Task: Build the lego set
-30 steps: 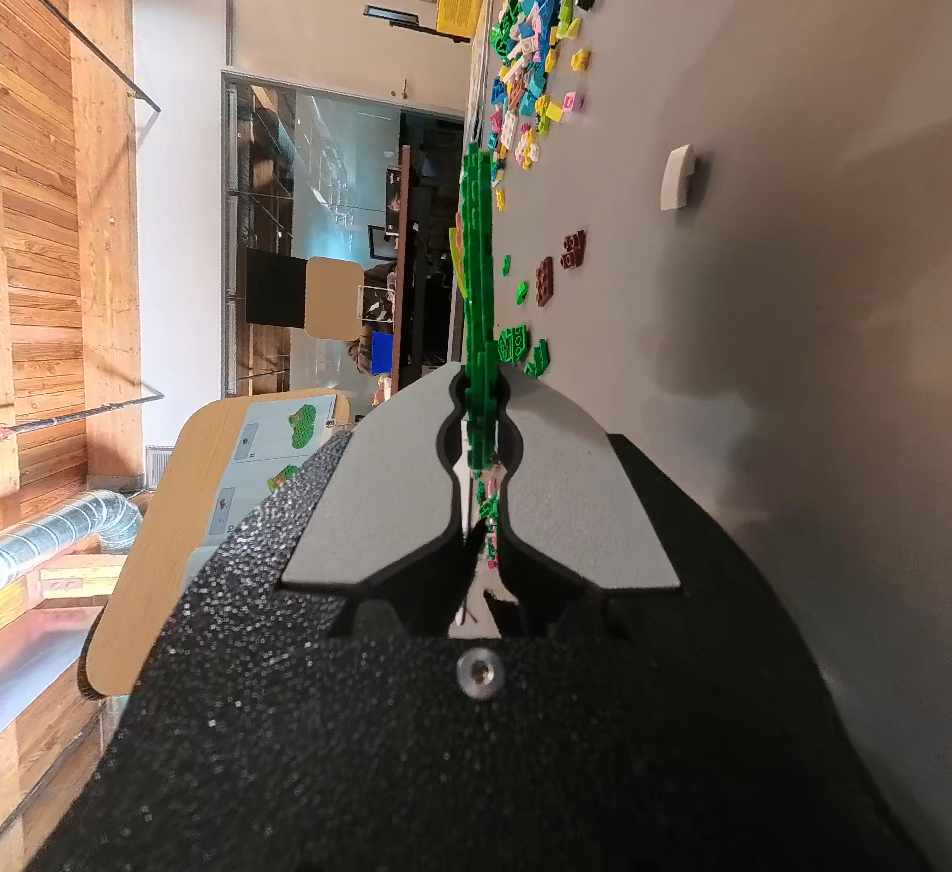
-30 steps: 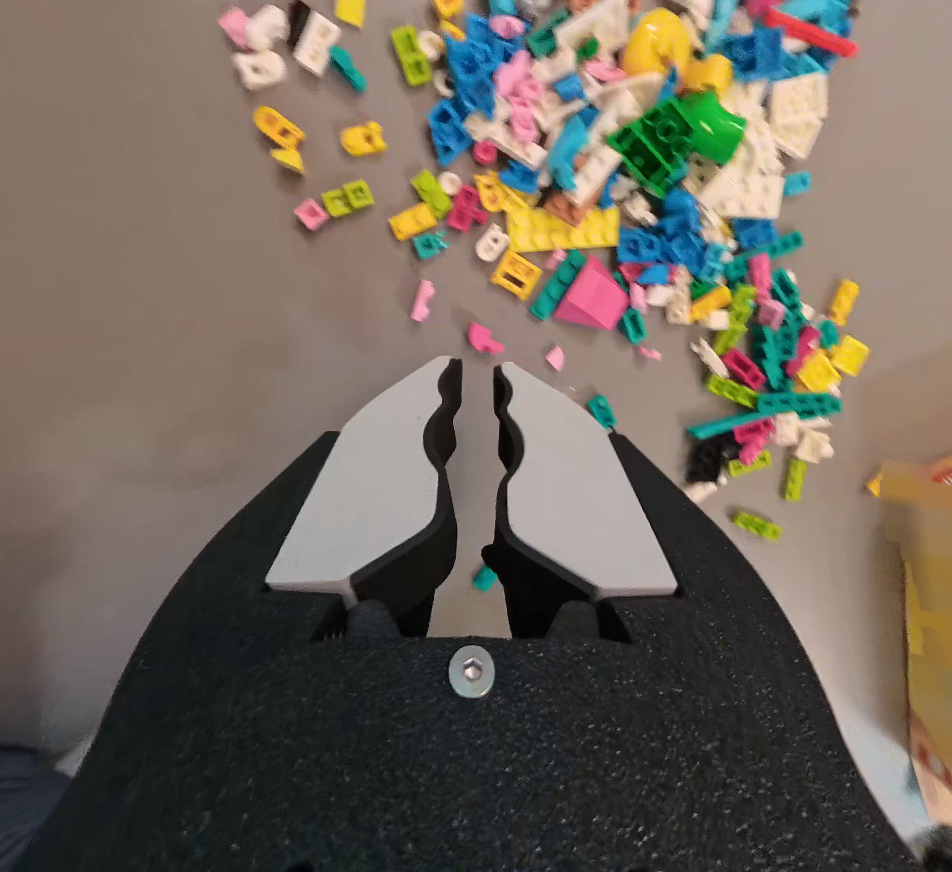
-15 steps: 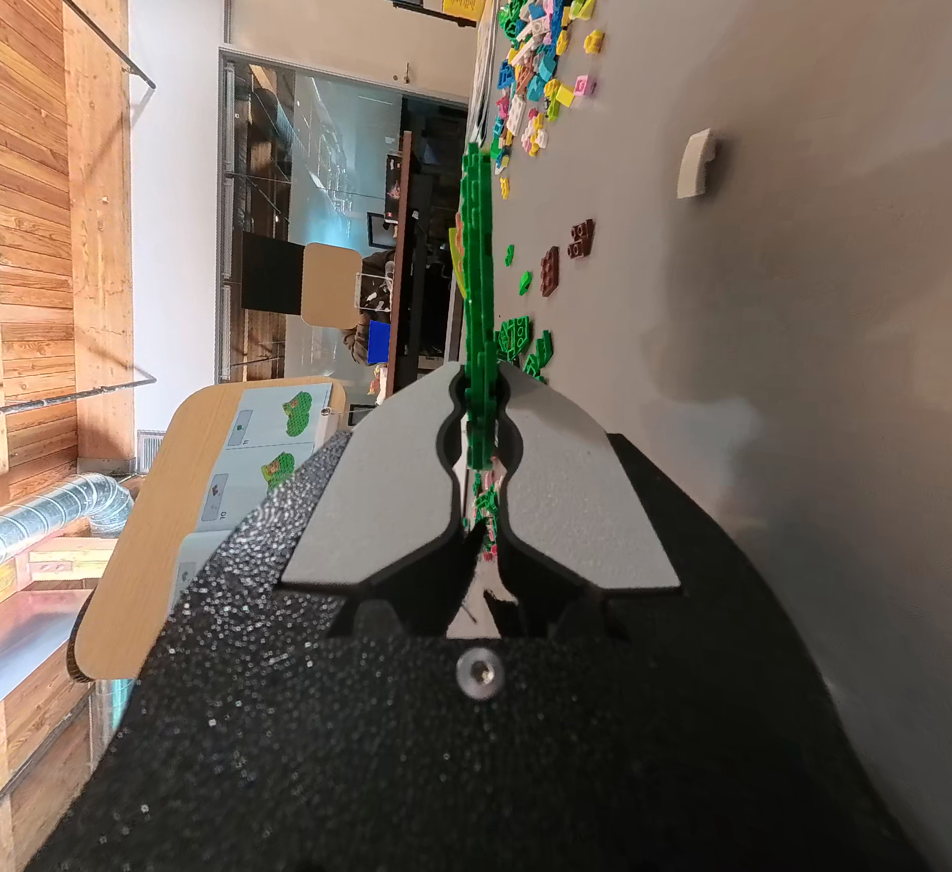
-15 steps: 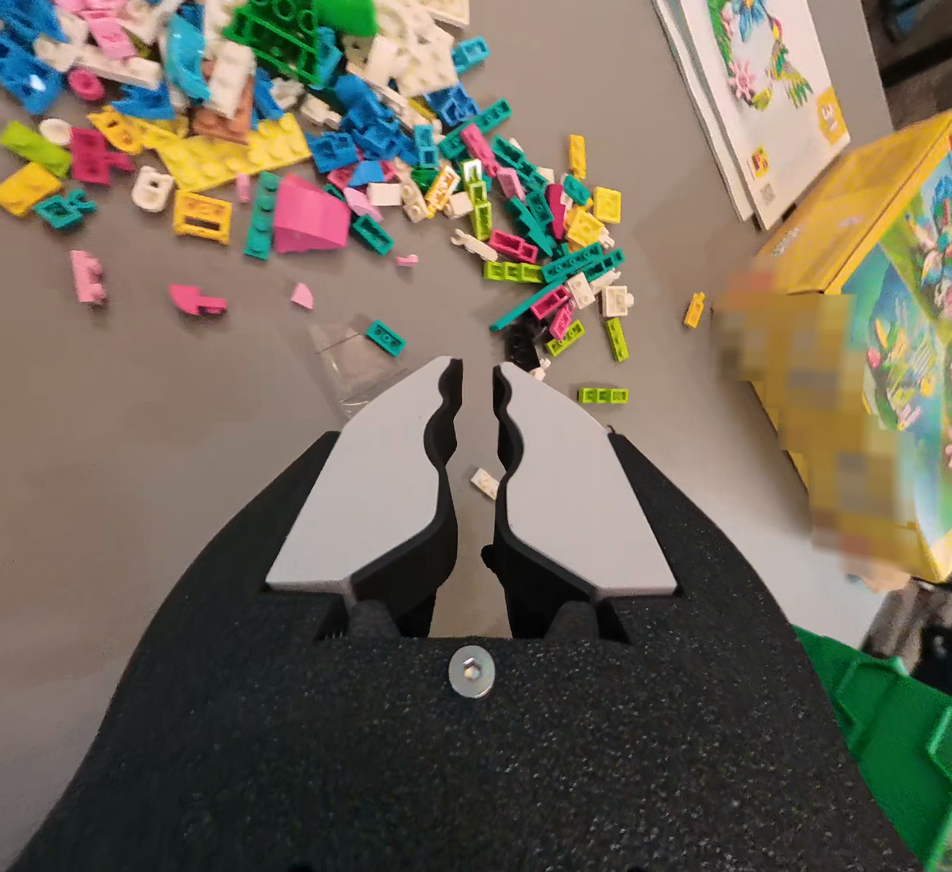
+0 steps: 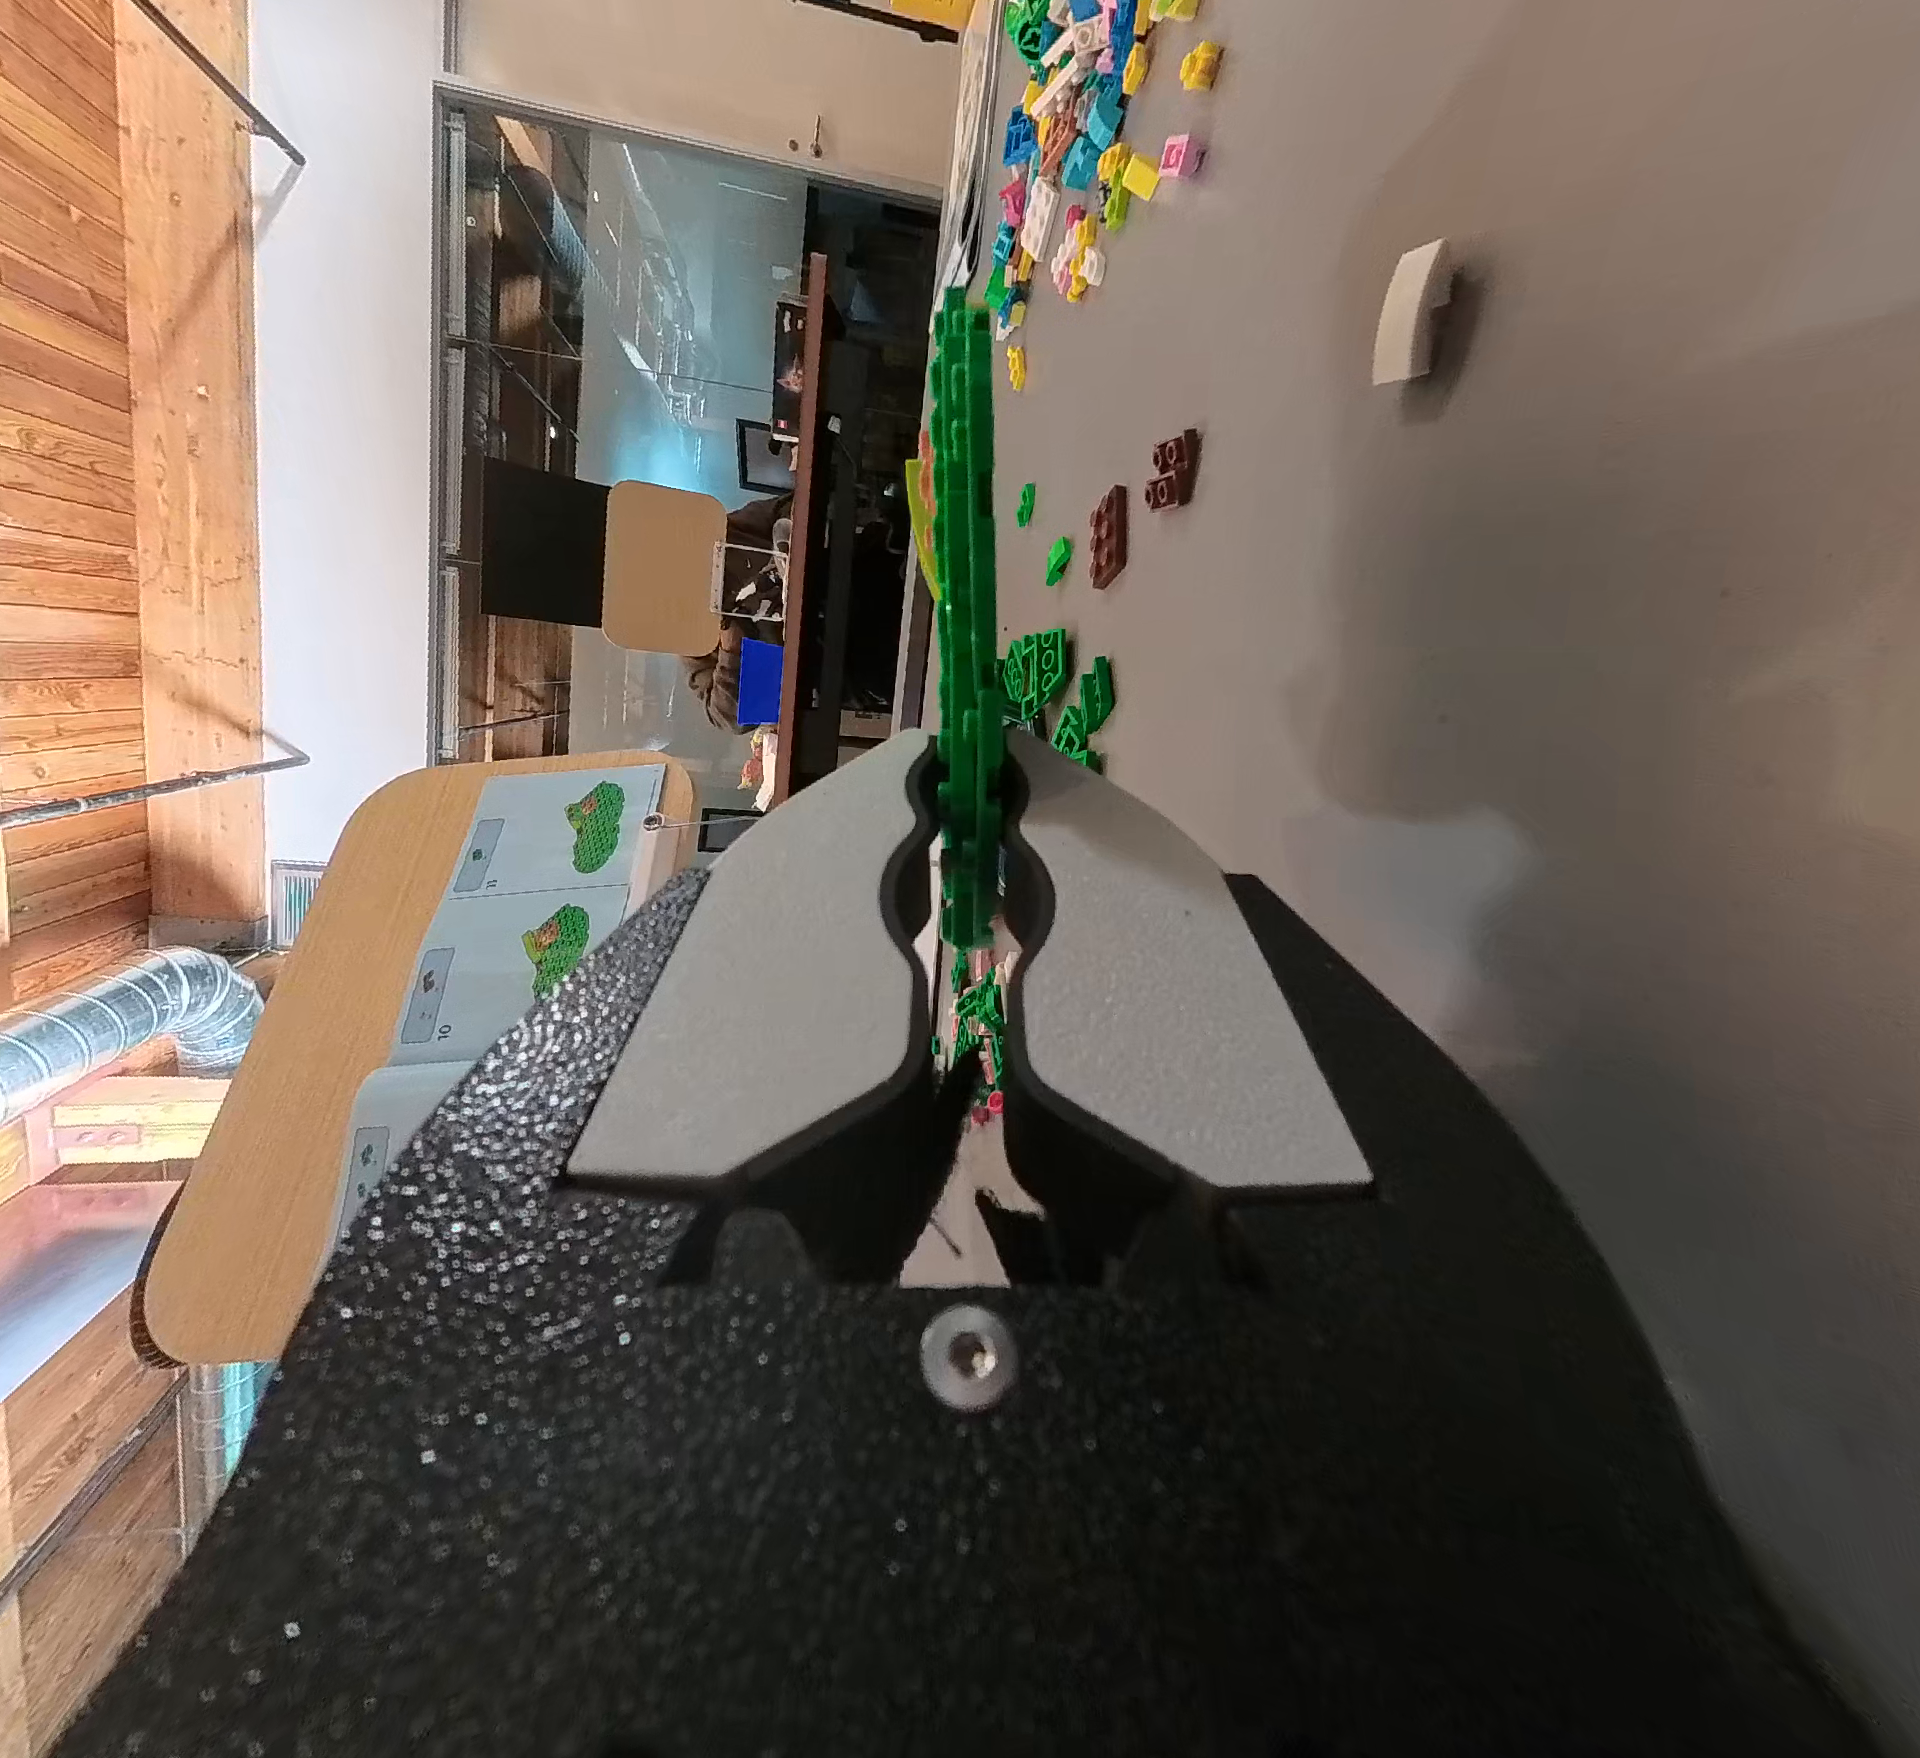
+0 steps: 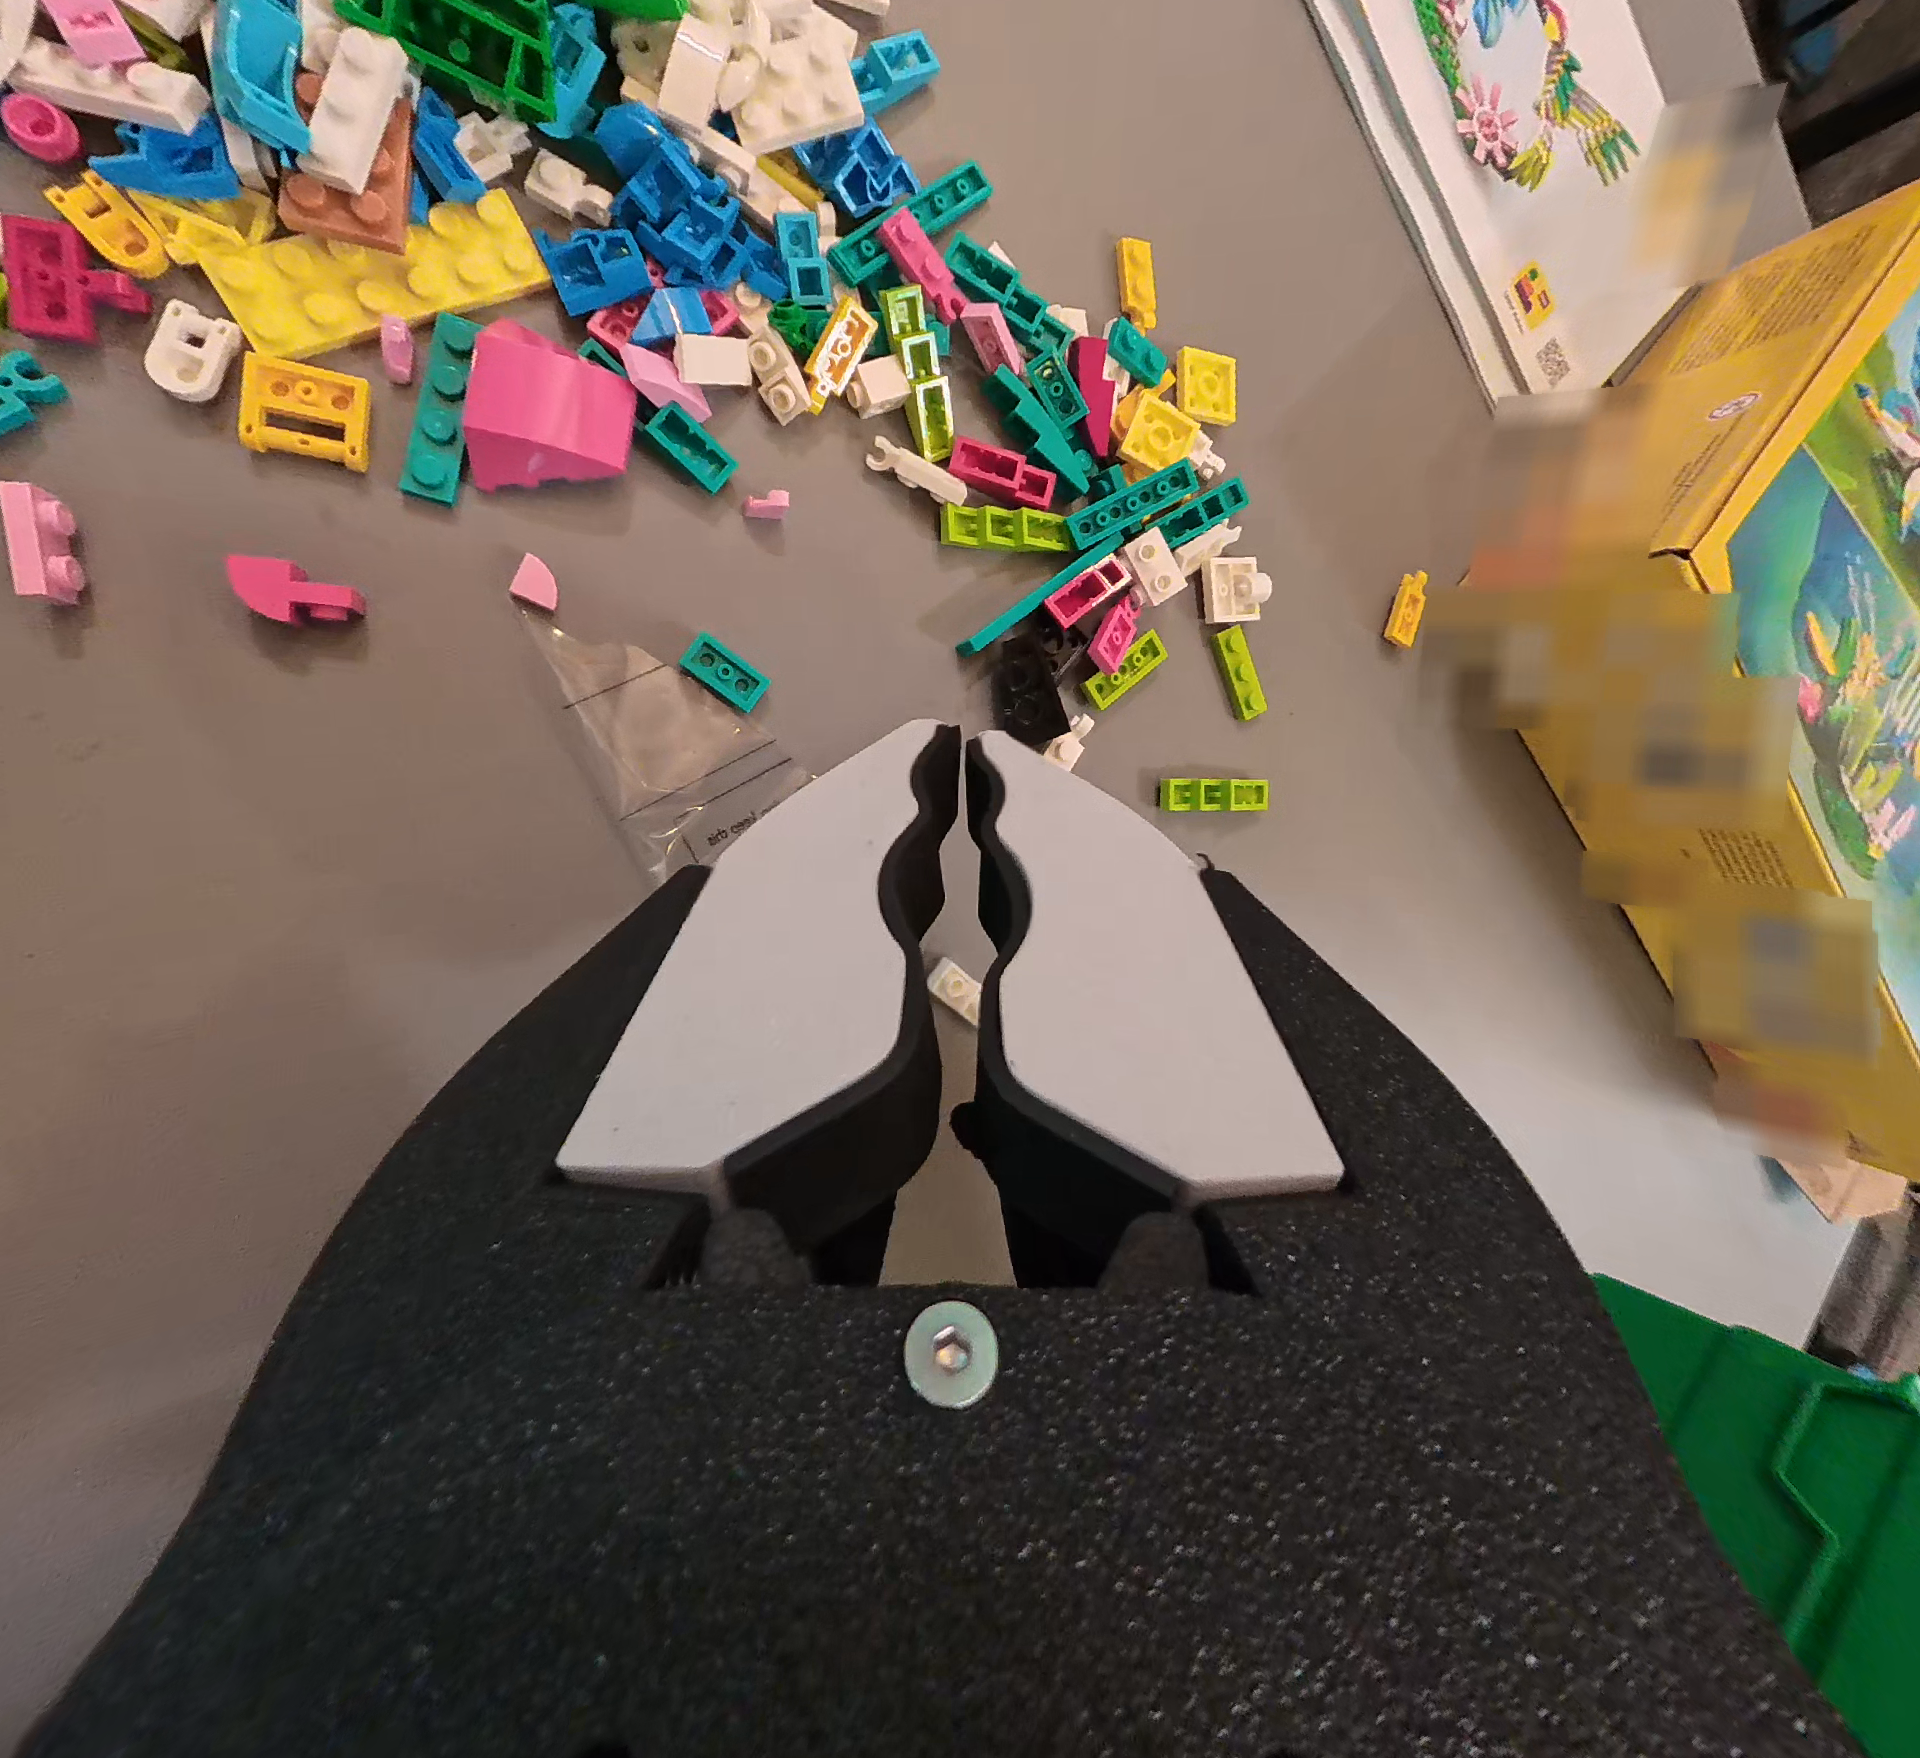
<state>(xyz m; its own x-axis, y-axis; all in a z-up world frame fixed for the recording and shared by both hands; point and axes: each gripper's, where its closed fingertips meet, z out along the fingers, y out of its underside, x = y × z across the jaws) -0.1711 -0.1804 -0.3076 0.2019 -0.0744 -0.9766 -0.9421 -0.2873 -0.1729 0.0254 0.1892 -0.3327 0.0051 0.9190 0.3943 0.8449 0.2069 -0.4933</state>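
Note:
My left gripper [image 5: 971, 763] is shut on a green lego plate build [image 5: 964, 503], held on edge above the grey table [image 5: 1558, 773]. A corner of that build shows at the lower right of the right wrist view [image 6: 1787, 1459]. My right gripper [image 6: 961, 742] hangs over the table at the near edge of the loose brick pile [image 6: 520, 150], with its jaws closed together and nothing between them. A small white piece [image 6: 954, 986] lies on the table under its fingers. A black brick [image 6: 1023, 685] and a lime plate [image 6: 1212, 794] lie just beyond the tips.
A clear plastic bag [image 6: 655, 732] lies left of the right gripper's tips. An instruction booklet [image 6: 1475, 46] and the yellow set box [image 6: 1818, 513] are at the right. In the left wrist view, brown bricks [image 5: 1110, 536], green pieces [image 5: 1039, 669] and a white curved piece [image 5: 1410, 311] lie apart on the table. My left tips are about 45 centimetres from the black brick [image 6: 1023, 685], my right tips only 4 centimetres.
My right gripper swung from over the pile to its right edge near the box, then closed its fingers. My left gripper kept hold of the green build and shifted slightly.

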